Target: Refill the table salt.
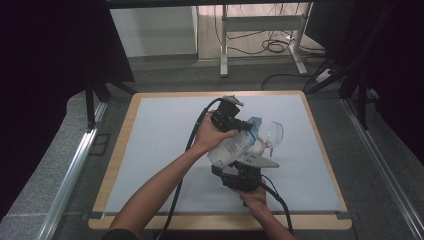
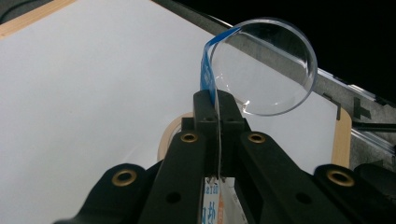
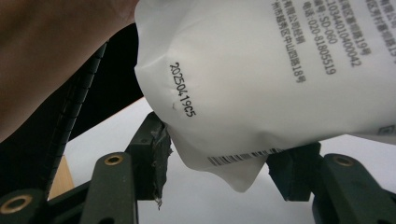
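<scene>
A soft white plastic pouch (image 1: 231,148), smooth and slightly crumpled, printed with black text, a date code and a barcode, hangs tilted above the middle of the pale grey mat (image 1: 160,150) that covers the wood-edged table (image 1: 122,145). In the left gripper view, the left gripper (image 2: 217,109) has its black jaws pressed together on the pouch's thin blue-printed top edge, which stands up between them as a flat seam. Just past that seam sits a clear, shallow, round plastic bowl (image 2: 271,70), glossy and see-through, and a tan ring of tape (image 2: 169,133) lies on the mat below. In the right gripper view, the right gripper (image 3: 219,172) holds its jaws partly apart on either side of the pouch's rounded lower corner; the left pad, ragged with worn tape, touches the plastic, while the other jaw sits close beside it. From the high view, the left forearm reaches diagonally up from the bottom edge, wrist bent over the pouch top, and the right hand (image 1: 255,196) comes in low, gripper pointing up towards the pouch bottom.
</scene>
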Motion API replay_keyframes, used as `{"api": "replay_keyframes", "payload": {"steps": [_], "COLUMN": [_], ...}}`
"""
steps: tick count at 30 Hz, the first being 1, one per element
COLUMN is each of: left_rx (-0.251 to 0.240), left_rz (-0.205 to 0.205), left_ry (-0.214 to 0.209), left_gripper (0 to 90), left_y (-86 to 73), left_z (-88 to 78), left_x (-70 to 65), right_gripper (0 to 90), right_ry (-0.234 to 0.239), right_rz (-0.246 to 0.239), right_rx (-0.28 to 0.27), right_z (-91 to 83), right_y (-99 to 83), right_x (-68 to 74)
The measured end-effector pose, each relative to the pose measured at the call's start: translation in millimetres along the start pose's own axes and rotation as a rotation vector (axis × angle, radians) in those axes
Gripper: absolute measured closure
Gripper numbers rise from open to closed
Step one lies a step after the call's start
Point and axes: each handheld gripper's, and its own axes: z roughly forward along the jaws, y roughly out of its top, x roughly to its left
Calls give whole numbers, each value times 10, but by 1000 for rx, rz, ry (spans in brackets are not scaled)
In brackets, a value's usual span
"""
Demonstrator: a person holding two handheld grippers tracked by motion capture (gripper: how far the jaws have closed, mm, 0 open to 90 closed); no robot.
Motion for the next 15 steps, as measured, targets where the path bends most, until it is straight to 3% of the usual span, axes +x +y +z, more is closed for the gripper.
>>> {"api": "replay_keyframes", "payload": {"steps": [15], "left_rx": [18], "left_rz": [9], "left_ry": [-14], "left_gripper": [900], "left_y": [36], "left_z": [-7], "left_x": [37], "right_gripper": [458], "right_ry": [-16], "right_rz": [6], "right_rx": [-23], "right_z": [8], "right_y": [9], "right_x": [31]}}
